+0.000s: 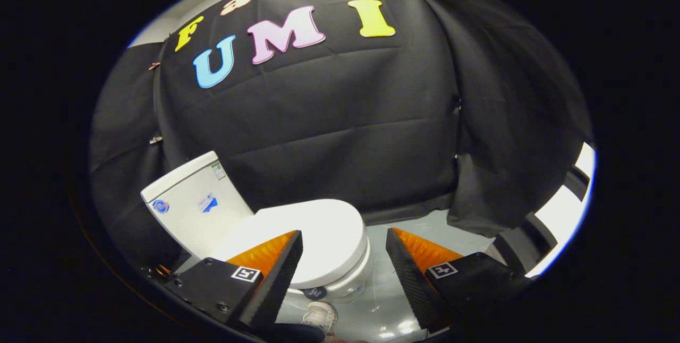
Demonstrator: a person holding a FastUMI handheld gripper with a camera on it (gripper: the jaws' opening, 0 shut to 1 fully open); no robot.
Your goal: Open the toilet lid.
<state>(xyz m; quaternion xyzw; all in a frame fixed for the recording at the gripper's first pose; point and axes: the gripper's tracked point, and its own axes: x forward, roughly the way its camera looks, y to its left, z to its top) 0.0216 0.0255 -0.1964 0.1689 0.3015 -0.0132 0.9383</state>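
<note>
Progress on the job is nil as far as your gripper view shows: the toilet lid [313,226] lies flat and closed over the bowl, so the whole lift is yet to be done. Your gripper [344,247] hangs above and in front of the toilet with its two fingers spread wide apart, holding nothing and touching nothing. The lid sits just ahead of the fingers, with its rounded front edge showing in the gap between them and its left part hidden behind the left finger; the right finger stands over bare floor [393,279], clear of the bowl. Beyond the lid rises the cistern [194,207], set against the black cloth wall [340,130]. To get on, I judge you must bring the fingers down to the lid's front rim, catch it, and swing it up towards the cistern. By count you have one toilet, one lid, one cistern and two fingers, each carrying one square marker [246,273]. A small pale object [320,315] lies on the floor at the foot of the bowl; I cannot tell what it is.
</note>
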